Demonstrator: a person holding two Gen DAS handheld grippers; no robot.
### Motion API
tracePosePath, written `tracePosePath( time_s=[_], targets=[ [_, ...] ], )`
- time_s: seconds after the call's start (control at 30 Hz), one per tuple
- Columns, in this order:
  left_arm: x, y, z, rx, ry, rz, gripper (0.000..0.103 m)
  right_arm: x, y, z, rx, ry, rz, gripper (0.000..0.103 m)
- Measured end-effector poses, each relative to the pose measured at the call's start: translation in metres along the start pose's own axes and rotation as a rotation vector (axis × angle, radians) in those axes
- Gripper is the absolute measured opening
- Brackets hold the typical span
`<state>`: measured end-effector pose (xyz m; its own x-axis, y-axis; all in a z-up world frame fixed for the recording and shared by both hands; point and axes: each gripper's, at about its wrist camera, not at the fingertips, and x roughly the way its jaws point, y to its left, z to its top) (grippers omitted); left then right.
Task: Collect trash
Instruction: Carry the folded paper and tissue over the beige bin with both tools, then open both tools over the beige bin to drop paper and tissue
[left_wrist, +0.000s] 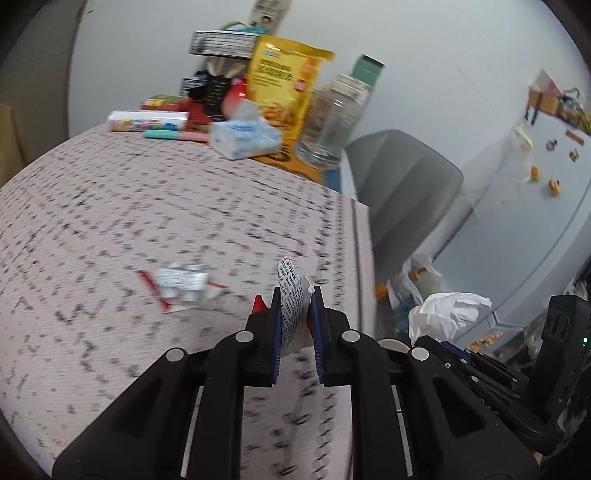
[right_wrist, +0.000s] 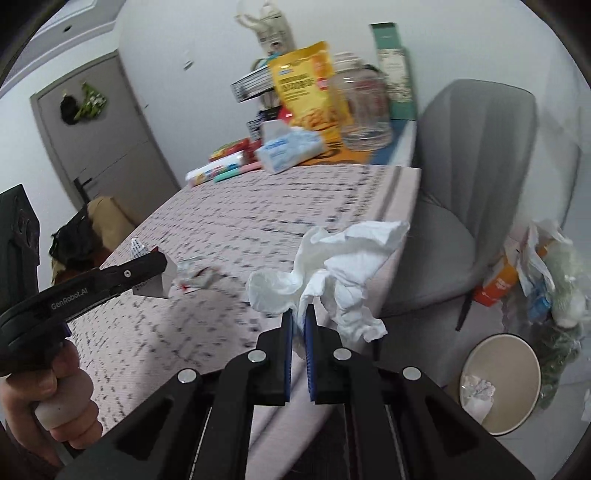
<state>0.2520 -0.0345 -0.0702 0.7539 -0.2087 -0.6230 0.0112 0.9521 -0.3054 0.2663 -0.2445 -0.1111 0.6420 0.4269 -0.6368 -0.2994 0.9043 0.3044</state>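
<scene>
Above the patterned desk (left_wrist: 147, 206): left tongs (left_wrist: 295, 291) clenched on printed wrapper (left_wrist: 291, 295); right tongs (right_wrist: 300, 314) clenched on crumpled tissue (right_wrist: 340, 266). 1 wrapper (left_wrist: 181, 284) lies on desk. Bin (right_wrist: 517, 413) on floor.

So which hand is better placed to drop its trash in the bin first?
Probably the right: its fingers hold the crumpled tissue nearest the table edge, and the bin sits below on that side. The left gripper, holding a wrapper, is further in.

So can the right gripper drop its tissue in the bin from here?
Probably yes. The right gripper is shut on the crumpled tissue, and the open bin sits on the floor, lower right, past the table edge. Nothing visible blocks the way.
</scene>
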Motion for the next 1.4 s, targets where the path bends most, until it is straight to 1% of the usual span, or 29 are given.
tracePosePath(
  time_s=[0.13, 0.23, 0.53, 0.7, 0.77, 0.87, 0.9, 0.93, 0.97, 1.0, 1.03, 1.07, 1.13, 1.23, 1.3, 1.4],
  targets=[
    [0.021, -0.031, -0.001, 0.037, 0.023, -0.012, 0.015, -0.008, -0.040, -0.003, 0.062, -0.016, -0.043, 0.007],
    [0.041, -0.060, -0.002, 0.084, 0.049, -0.026, 0.015, -0.011, -0.069, -0.008, 0.107, -0.026, -0.073, 0.007],
    [0.115, -0.138, -0.013, 0.164, 0.137, -0.083, 0.015, -0.017, -0.163, -0.032, 0.243, -0.023, -0.177, 0.007],
    [0.158, -0.178, -0.019, 0.208, 0.191, -0.126, 0.015, -0.008, -0.214, -0.045, 0.305, -0.012, -0.235, 0.008],
    [0.171, -0.188, -0.022, 0.204, 0.211, -0.137, 0.015, -0.001, -0.235, -0.052, 0.330, -0.011, -0.261, 0.010],
    [0.192, -0.206, -0.031, 0.225, 0.246, -0.154, 0.015, 0.017, -0.267, -0.066, 0.384, 0.006, -0.294, 0.010],
    [0.201, -0.213, -0.036, 0.231, 0.270, -0.162, 0.015, 0.022, -0.273, -0.068, 0.390, 0.010, -0.295, 0.011],
    [0.206, -0.216, -0.038, 0.234, 0.285, -0.166, 0.015, 0.028, -0.282, -0.074, 0.400, 0.016, -0.300, 0.013],
    [0.213, -0.222, -0.042, 0.241, 0.303, -0.169, 0.015, 0.033, -0.289, -0.078, 0.413, 0.024, -0.306, 0.024],
    [0.217, -0.225, -0.045, 0.245, 0.313, -0.173, 0.015, 0.037, -0.298, -0.083, 0.439, 0.026, -0.309, 0.043],
    [0.223, -0.230, -0.048, 0.249, 0.327, -0.184, 0.015, 0.038, -0.306, -0.085, 0.455, 0.021, -0.314, 0.051],
    [0.226, -0.234, -0.050, 0.251, 0.338, -0.194, 0.015, 0.039, -0.313, -0.089, 0.467, 0.020, -0.329, 0.056],
    [0.232, -0.242, -0.053, 0.259, 0.352, -0.209, 0.015, 0.034, -0.325, -0.095, 0.503, 0.021, -0.339, 0.056],
    [0.241, -0.251, -0.060, 0.264, 0.380, -0.224, 0.015, 0.022, -0.337, -0.102, 0.541, -0.003, -0.312, 0.057],
    [0.248, -0.260, -0.067, 0.266, 0.410, -0.248, 0.015, 0.011, -0.344, -0.106, 0.558, -0.008, -0.327, 0.057],
    [0.254, -0.278, -0.079, 0.296, 0.428, -0.288, 0.015, -0.015, -0.354, -0.114, 0.603, -0.048, -0.358, 0.059]
  ],
)
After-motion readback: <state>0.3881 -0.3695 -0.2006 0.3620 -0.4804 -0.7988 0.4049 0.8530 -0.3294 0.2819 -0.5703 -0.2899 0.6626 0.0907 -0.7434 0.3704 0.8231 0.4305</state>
